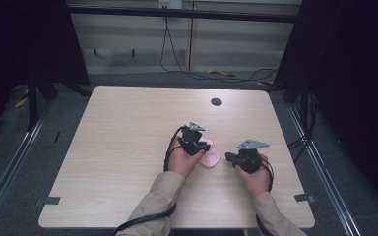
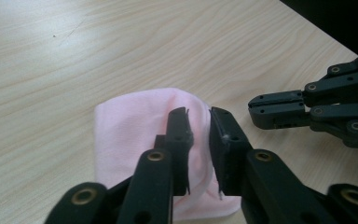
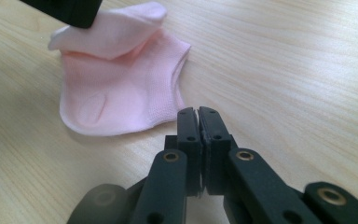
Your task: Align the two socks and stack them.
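Small pink knit sock (image 3: 121,88), folded, lies on the light wooden table (image 1: 128,142), centre-right of the high view. Judged step: folding done, letting go. Left gripper (image 2: 199,122) stands slightly parted above it, holding nothing; right gripper (image 3: 198,114) is closed, empty. Next: lift clear.

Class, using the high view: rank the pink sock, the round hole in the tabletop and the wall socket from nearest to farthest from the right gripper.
1. Pink sock: just left of the right gripper, by the left gripper.
2. Round hole: farther up the table, near its far edge.
3. Wall socket: farthest, on the back wall.
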Tool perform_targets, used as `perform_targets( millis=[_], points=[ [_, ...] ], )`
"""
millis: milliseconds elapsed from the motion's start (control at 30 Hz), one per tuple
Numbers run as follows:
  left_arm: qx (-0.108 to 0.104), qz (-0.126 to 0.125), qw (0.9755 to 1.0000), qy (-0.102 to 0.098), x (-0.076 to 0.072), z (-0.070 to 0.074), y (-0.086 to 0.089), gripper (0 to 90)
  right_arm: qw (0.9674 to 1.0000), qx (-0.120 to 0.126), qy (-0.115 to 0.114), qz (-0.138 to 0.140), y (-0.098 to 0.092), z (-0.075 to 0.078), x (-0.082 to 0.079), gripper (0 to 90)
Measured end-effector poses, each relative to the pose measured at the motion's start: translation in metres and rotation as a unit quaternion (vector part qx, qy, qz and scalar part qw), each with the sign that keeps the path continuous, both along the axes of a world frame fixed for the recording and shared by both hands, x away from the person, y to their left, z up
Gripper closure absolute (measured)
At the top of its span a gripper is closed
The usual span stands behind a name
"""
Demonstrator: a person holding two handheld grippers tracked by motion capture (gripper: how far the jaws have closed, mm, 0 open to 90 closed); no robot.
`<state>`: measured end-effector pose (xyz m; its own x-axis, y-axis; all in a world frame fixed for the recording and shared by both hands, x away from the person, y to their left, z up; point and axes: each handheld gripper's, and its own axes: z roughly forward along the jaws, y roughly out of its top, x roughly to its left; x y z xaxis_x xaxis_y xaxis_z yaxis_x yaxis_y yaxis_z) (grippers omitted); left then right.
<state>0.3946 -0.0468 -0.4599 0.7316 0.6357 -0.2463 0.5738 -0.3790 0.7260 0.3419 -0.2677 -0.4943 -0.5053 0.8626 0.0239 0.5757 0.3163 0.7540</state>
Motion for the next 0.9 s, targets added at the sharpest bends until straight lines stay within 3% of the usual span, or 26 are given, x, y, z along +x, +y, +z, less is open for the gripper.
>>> perform_targets(
  millis=[133,333,533,633,900],
  points=[
    [0.012,-0.014,0.9998,0.009,-0.004,-0.005,-0.009,87.3,1.0,-0.001,0.001,0.002,0.001,0.0,0.001,88.0],
    [0.028,-0.028,0.9991,0.015,-0.007,-0.01,-0.023,89.5,1.0,-0.002,0.001,0.004,0.002,0.0,0.0,88.1],
    [0.026,-0.032,0.9991,0.002,-0.009,-0.001,-0.028,90.0,1.0,0.001,0.0,-0.001,-0.002,0.0,0.0,88.2],
    [0.035,-0.04,0.9986,0.001,-0.01,0.001,-0.031,90.0,1.0,0.002,0.004,-0.003,-0.003,0.0,0.0,88.2],
    [0.047,-0.048,0.9976,0.018,-0.014,-0.024,-0.042,90.0,1.0,-0.003,0.008,-0.003,-0.002,-0.002,0.001,88.1]
  ],
)
